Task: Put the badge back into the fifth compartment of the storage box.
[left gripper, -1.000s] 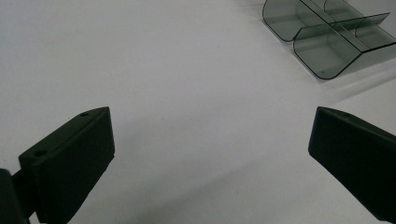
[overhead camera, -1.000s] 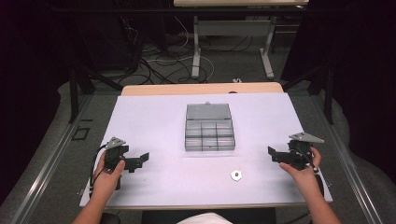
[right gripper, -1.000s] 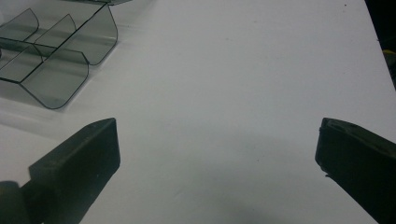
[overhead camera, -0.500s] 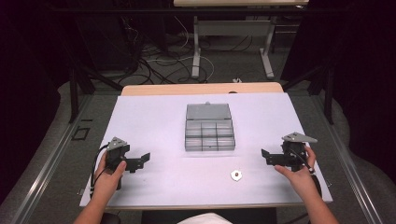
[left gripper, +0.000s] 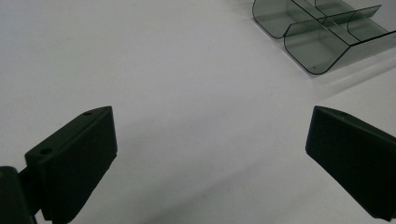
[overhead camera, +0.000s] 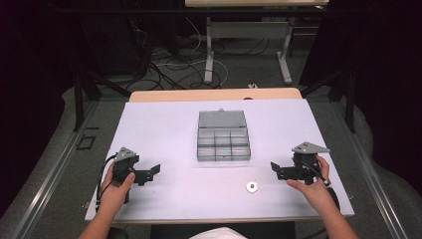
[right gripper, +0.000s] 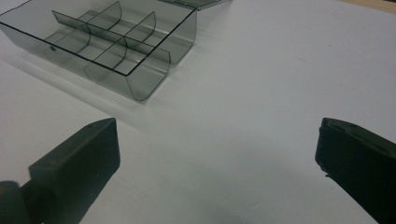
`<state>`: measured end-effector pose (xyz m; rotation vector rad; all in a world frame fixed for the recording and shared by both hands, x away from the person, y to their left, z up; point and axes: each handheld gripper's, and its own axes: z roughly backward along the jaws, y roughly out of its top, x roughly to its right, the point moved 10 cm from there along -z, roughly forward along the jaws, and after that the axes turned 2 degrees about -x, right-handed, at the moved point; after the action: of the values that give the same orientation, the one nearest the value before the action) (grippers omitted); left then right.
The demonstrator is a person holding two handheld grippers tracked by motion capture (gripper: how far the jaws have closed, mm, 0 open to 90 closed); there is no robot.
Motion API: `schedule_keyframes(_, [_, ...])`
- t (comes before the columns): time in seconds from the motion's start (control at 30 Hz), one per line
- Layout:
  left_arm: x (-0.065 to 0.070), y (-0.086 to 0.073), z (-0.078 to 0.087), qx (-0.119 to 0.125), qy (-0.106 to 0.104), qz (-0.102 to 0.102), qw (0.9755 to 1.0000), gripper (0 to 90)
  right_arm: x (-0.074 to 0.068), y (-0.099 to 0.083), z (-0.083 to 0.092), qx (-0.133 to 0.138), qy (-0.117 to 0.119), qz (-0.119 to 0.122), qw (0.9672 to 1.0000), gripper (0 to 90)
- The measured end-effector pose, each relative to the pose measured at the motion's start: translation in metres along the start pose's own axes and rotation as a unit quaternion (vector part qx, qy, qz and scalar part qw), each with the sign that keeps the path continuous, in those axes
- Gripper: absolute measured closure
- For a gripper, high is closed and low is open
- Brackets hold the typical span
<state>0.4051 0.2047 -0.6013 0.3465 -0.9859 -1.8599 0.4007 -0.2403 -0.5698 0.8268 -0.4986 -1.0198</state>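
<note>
My right hand-held gripper [overhead camera: 276,171] was spread wide, so I judged a low, level approach to the small pale washer-like disc [overhead camera: 252,186] on the white desk [overhead camera: 169,124] best.

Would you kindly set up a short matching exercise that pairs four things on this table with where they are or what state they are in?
Things:
1. compartment box
2. small washer
3. left gripper
4. right gripper

Descriptions:
A. near the table's right edge, jaws open
B. middle of the table, lid open
C. near the table's left edge, jaws open
D. lying flat near the front edge, in front of the box

Pairs: 1-B, 2-D, 3-C, 4-A
</note>
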Motion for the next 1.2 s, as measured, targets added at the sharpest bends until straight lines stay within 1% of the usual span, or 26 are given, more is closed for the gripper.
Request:
schedule_keyframes(0.13, [0.001, 0.0, -0.001, 0.0, 0.0, -0.001, 1.0, 2.6, -0.006, 0.0, 0.001, -0.006, 0.004, 0.01, 0.9999, 0.0])
schedule_keyframes(0.17, [0.001, -0.001, 0.0, -0.003, 0.0, -0.003, 1.0, 2.6, -0.007, 0.001, 0.0, -0.004, 0.003, 0.016, 0.9999, 0.0])
schedule_keyframes(0.2, [0.001, 0.0, -0.001, 0.0, -0.001, 0.001, 1.0, 2.7, -0.012, 0.001, 0.0, -0.007, 0.006, 0.022, 0.9997, 0.0])
schedule_keyframes(0.23, [0.002, 0.0, -0.001, 0.0, -0.001, 0.0, 1.0, 2.7, -0.012, 0.001, 0.0, -0.007, 0.006, 0.022, 0.9997, 0.0])
schedule_keyframes(0.27, [0.001, -0.001, -0.001, -0.003, -0.001, -0.003, 1.0, 2.7, -0.016, 0.002, 0.001, -0.008, 0.008, 0.032, 0.9994, 0.0])
schedule_keyframes(0.3, [0.002, 0.0, -0.001, -0.001, -0.001, -0.001, 1.0, 2.7, -0.016, 0.002, 0.001, -0.008, 0.008, 0.032, 0.9994, 0.0])
schedule_keyframes(0.37, [0.002, -0.001, -0.001, -0.001, -0.001, -0.001, 1.0, 2.7, -0.023, 0.002, -0.001, -0.011, 0.012, 0.04, 0.9991, 0.8])
schedule_keyframes(0.43, [0.002, -0.001, -0.001, -0.001, -0.002, -0.001, 1.0, 2.6, -0.025, 0.001, -0.001, -0.013, 0.013, 0.044, 0.9989, 1.6])
schedule_keyframes(0.47, [0.002, -0.001, -0.001, -0.001, -0.002, -0.001, 1.0, 2.7, -0.027, 0.0, -0.001, -0.018, 0.015, 0.045, 0.9987, 2.3])
schedule_keyframes(0.5, [0.002, -0.001, -0.001, -0.002, -0.002, -0.002, 1.0, 2.7, -0.029, 0.001, -0.002, -0.017, 0.018, 0.048, 0.9986, 3.1])
schedule_keyframes(0.53, [0.002, -0.001, -0.001, -0.002, -0.002, -0.002, 1.0, 2.7, -0.033, -0.001, -0.003, -0.023, 0.023, 0.054, 0.998, 4.6])
schedule_keyframes(0.57, [0.002, -0.001, -0.002, -0.002, -0.002, -0.003, 1.0, 2.7, -0.036, -0.002, -0.004, -0.025, 0.028, 0.055, 0.9978, 4.9])
schedule_keyframes(0.6, [0.002, -0.001, -0.002, 0.001, -0.001, -0.002, 1.0, 2.7, -0.036, -0.002, -0.004, -0.025, 0.028, 0.055, 0.9978, 4.9])
schedule_keyframes(0.63, [0.002, -0.001, -0.002, 0.001, -0.001, -0.002, 1.0, 2.8, -0.04, -0.004, -0.005, -0.035, 0.036, 0.061, 0.9968, 6.7])
schedule_keyframes(0.67, [0.003, -0.001, -0.002, 0.0, -0.001, -0.003, 1.0, 2.8, -0.042, -0.004, -0.006, -0.034, 0.034, 0.059, 0.9971, 7.0])
schedule_keyframes(0.7, [0.003, -0.001, -0.002, 0.0, -0.001, -0.003, 1.0, 2.8, -0.044, -0.005, -0.006, -0.036, 0.041, 0.064, 0.9965, 7.4])
schedule_keyframes(0.73, [0.003, -0.001, -0.002, -0.002, -0.002, -0.004, 1.0, 2.8, -0.044, -0.005, -0.006, -0.036, 0.041, 0.064, 0.9965, 7.4])
schedule_keyframes(0.77, [0.003, -0.001, -0.002, -0.002, -0.003, -0.004, 1.0, 2.9, -0.049, -0.006, -0.007, -0.04, 0.046, 0.061, 0.9963, 8.5])
schedule_keyframes(0.83, [0.003, -0.001, -0.002, -0.003, -0.003, -0.004, 1.0, 2.9, -0.053, -0.008, -0.007, -0.052, 0.052, 0.066, 0.9951, 11.3])
schedule_keyframes(0.9, [0.004, -0.001, -0.002, -0.004, -0.004, -0.003, 1.0, 2.8, -0.055, -0.007, -0.008, -0.047, 0.052, 0.069, 0.9951, 13.1])
schedule_keyframes(1.0, [0.004, -0.001, -0.002, -0.005, -0.003, -0.003, 1.0, 2.9, -0.063, -0.01, -0.01, -0.062, 0.058, 0.081, 0.9931, 14.1])
schedule_keyframes(1.03, [0.004, -0.001, -0.002, -0.005, -0.003, -0.003, 1.0, 2.9, -0.066, -0.01, -0.011, -0.057, 0.06, 0.079, 0.9935, 14.3])
schedule_keyframes(1.07, [0.004, -0.001, -0.002, -0.005, -0.003, -0.003, 1.0, 2.9, -0.067, -0.011, -0.012, -0.063, 0.063, 0.082, 0.9926, 14.9])
schedule_keyframes(1.13, [0.004, -0.001, -0.003, -0.005, -0.003, -0.003, 1.0, 2.9, -0.069, -0.012, -0.013, -0.062, 0.065, 0.082, 0.9926, 15.1])
schedule_keyframes(1.17, [0.004, -0.001, -0.003, -0.005, -0.003, -0.003, 1.0, 2.9, -0.071, -0.013, -0.013, -0.07, 0.067, 0.086, 0.9915, 15.6])
schedule_keyframes(1.2, [0.004, -0.001, -0.003, -0.005, -0.003, -0.003, 1.0, 2.9, -0.075, -0.015, -0.015, -0.072, 0.074, 0.088, 0.9908, 16.4])
